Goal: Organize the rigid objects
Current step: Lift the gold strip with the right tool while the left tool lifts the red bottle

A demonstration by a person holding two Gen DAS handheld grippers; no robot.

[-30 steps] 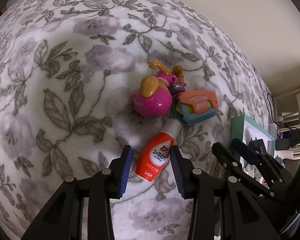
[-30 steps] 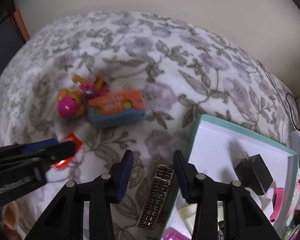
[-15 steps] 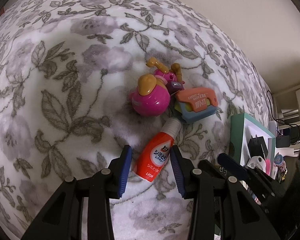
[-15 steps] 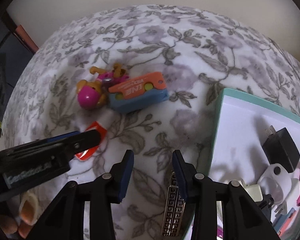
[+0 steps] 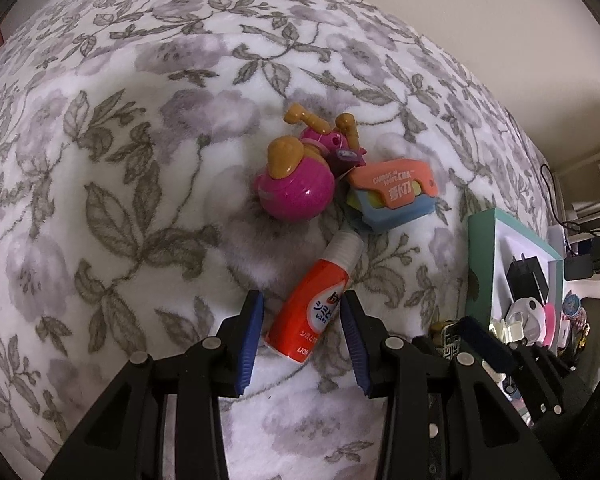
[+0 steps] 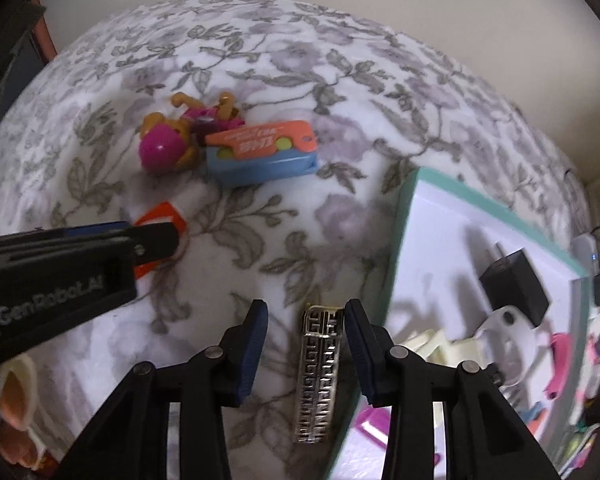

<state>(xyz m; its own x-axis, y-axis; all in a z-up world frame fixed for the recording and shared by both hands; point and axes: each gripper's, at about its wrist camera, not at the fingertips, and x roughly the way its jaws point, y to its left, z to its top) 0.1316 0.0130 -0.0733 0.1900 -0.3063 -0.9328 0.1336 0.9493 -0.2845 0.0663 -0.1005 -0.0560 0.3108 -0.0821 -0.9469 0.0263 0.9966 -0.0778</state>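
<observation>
**Inspector A:** Left gripper [image 5: 302, 334], report. Its blue-padded fingers [image 5: 249, 344] stand partly open, one on each side of the lower end of the orange plastic bottle with a white cap [image 5: 315, 302]. A gap shows at the left pad; whether the right pad touches the bottle I cannot tell. The bottle lies flat on the white bed cover printed with grey flowers and leaves [image 5: 100, 160].

**Inspector B:** Long axis?

**Inspector A:** It runs away from the fingers, tilted to the right, base between the pads, cap end pointing ahead toward the blue plastic case with an orange lid [image 5: 394, 196]. Left of that case, touching it, lies the pink and tan round-headed toy figure [image 5: 300, 184].

**Inspector B:** Right gripper [image 6: 306, 344]: fingers likewise partly open, gripping nothing. The silver and black rectangular metal piece with a key-fret pattern [image 6: 318, 376] lies flat between them, nearer the right finger; contact cannot be judged. Its long axis lies along the fingers, its top end level with the fingertips.

**Inspector A:** Surroundings?

**Inspector B:** Just right of the right finger is the teal-rimmed white box [image 6: 480, 200], holding a black plug adapter [image 6: 514, 284] and other small items.
</observation>
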